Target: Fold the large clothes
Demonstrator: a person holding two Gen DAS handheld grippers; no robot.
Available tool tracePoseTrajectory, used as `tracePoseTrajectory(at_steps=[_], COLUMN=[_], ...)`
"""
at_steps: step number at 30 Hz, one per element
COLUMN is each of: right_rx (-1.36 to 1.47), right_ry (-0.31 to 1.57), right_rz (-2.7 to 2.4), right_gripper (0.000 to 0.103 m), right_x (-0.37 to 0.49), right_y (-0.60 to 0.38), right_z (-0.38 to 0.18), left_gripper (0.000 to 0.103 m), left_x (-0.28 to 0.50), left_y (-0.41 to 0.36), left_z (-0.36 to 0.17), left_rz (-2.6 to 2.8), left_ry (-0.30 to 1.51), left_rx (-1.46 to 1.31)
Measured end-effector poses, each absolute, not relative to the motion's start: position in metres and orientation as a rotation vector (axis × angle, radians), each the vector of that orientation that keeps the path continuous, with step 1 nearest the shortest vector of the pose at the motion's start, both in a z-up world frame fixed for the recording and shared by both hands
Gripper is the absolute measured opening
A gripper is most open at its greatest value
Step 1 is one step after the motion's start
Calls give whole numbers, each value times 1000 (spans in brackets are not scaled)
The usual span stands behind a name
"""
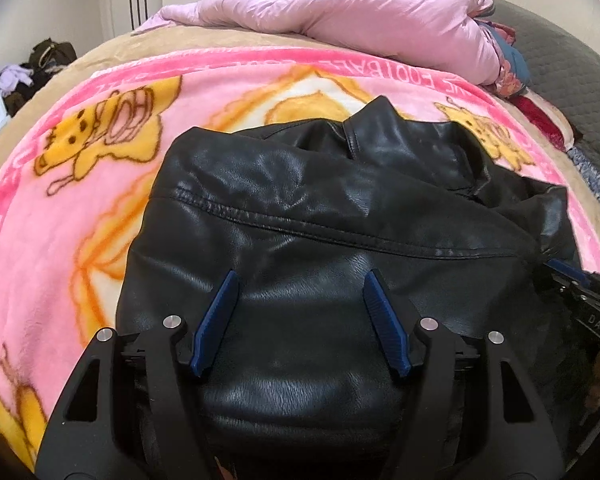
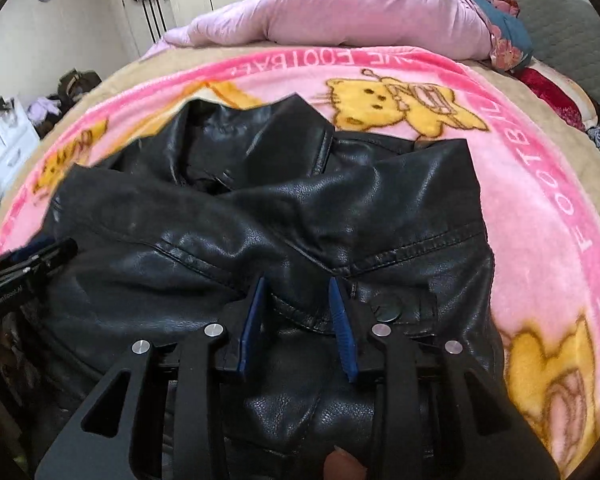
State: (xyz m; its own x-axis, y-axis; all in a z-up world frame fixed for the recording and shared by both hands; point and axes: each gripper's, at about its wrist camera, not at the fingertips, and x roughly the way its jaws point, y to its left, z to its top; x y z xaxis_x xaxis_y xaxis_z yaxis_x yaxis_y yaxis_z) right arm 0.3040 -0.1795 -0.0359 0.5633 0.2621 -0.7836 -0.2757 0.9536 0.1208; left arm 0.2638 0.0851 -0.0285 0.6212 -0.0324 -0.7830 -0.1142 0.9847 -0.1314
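A black leather jacket (image 1: 340,208) lies crumpled on a pink cartoon blanket (image 1: 80,208), collar toward the far side. My left gripper (image 1: 302,276) hovers over the jacket's near left part, jaws open wide, with only smooth leather under the blue pads (image 1: 216,320). In the right wrist view the jacket (image 2: 260,208) shows a folded-over flap and a snap button (image 2: 388,312). My right gripper (image 2: 297,282) stands partly open over a seamed fold of leather that lies between its pads without being pinched. Each gripper shows at the edge of the other's view: the right gripper (image 1: 580,292), the left gripper (image 2: 28,264).
A bunched lilac-pink quilt (image 1: 340,12) lies across the bed's far side, with patterned cloth (image 1: 508,64) beside it. A grey padded headboard (image 1: 572,92) rises at right. White drawers (image 2: 4,148) and bags (image 1: 48,56) stand off the bed at left.
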Motion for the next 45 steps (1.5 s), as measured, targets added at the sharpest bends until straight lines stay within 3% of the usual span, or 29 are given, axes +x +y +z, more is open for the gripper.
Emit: tracePoseTrajectory(at_steps=[8,17,20,27,33,38,41,45], right_rx=[93,98,97,51,100,116,113,125], right_ry=[824,834,846,987,950,871,828,797], right_rz=[457,485,490,429,441,456,456,459], right_gripper=[37,38,43,43,44,54,66,75], right_x=[272,253,250,258,250,235,228,222], right_y=[-187,-189,-190,-183,-191,-197,-198,-201], right_z=[3,2,0,-34,-27,-5,5,12], left_gripper=[63,64,65,66,66,66,67,77], left_x=[242,237,236,232,231,225,221,212], left_y=[58,33,28,25,25,23,23,21], left_z=[3,-23,-29,-37,-32,-25,-21,-13], left_rz=[-65,-64,-49,-46,-54,-63,-69,-77], left_ry=[858,941,943,934,931,925,919,903], left_rx=[-176,-97,-52,-23,-39,-56,-65,-67])
